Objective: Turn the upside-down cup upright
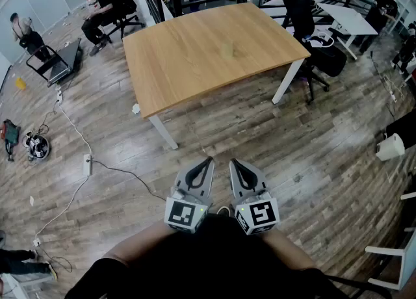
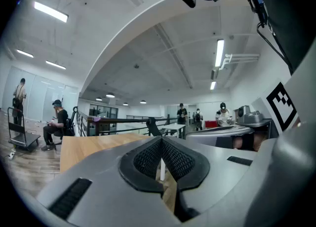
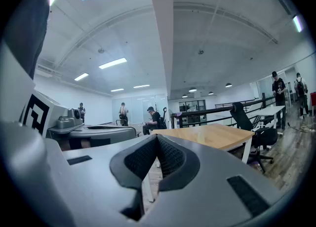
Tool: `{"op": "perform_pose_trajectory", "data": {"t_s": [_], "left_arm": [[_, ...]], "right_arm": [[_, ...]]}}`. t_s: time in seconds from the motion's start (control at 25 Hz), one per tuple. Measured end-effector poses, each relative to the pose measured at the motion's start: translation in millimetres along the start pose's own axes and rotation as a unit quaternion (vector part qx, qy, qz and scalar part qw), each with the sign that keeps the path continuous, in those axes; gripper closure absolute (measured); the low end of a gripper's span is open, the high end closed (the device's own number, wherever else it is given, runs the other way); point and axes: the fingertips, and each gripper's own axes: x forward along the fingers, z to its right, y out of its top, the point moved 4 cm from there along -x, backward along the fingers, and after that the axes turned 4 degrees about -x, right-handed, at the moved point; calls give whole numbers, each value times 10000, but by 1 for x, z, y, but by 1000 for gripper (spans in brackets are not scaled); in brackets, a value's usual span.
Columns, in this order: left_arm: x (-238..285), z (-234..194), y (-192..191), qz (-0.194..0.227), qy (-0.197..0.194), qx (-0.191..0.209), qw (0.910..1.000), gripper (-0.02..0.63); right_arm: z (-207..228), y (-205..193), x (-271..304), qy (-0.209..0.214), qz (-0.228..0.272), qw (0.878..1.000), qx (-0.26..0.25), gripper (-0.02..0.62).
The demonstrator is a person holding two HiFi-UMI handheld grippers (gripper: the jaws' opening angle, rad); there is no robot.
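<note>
One cup (image 1: 226,49) – small, pale, see-through – sits on the wooden table (image 1: 188,64), about mid-top and slightly toward the far right. From the right gripper view it shows as a faint upright shape (image 3: 200,135), long axis vertical. Which end its mouth faces cannot be told; too small and clear. Nothing else visible on the tabletop.

One table of this kind, white legs, standing well apart from both tools across open plank floor (image 1: 260,142).

Two grippers, held side by side close to the person's body at the near edge. Left gripper (image 1: 207,160): jaws pressed together, nothing between them. Right gripper (image 1: 234,161): jaws likewise closed tight, empty. Both point level toward the table.

On the floor to the left – one white power strip (image 1: 86,164) with a cable trailing off. At least four people at the far side of the room.
</note>
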Motion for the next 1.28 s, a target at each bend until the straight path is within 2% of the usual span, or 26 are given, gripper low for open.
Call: {"op": "perform_pose_trajectory", "data": {"t_s": [0.16,0.36,0.6,0.8,0.96,1.04,1.28], "left_arm": [[12,1,-1,40,-4,262,9996,598],[23,11,-4,13,108,309,9995,600],[35,17,-13,-58,266,69,9996,600],[62,-1,-23,-117,342,-22,9993,598],[102,-36,-29,-95,373,57,9992,600],[129,-62,-32,-78,403,-48,9991,598],[234,-163,-34,-161,351,-296,9988,600]], "right_arm": [[13,-5,3,-28,36,10000,-66,581],[28,-9,-1,52,38,10000,-62,581],[51,-17,-4,38,39,9996,259,581],[74,-27,17,-7,27,9989,475,581],[100,-37,57,-50,-99,9987,491,581],[115,-41,86,-74,-195,9988,438,581],[170,-43,213,-221,-436,9979,432,581]]}}
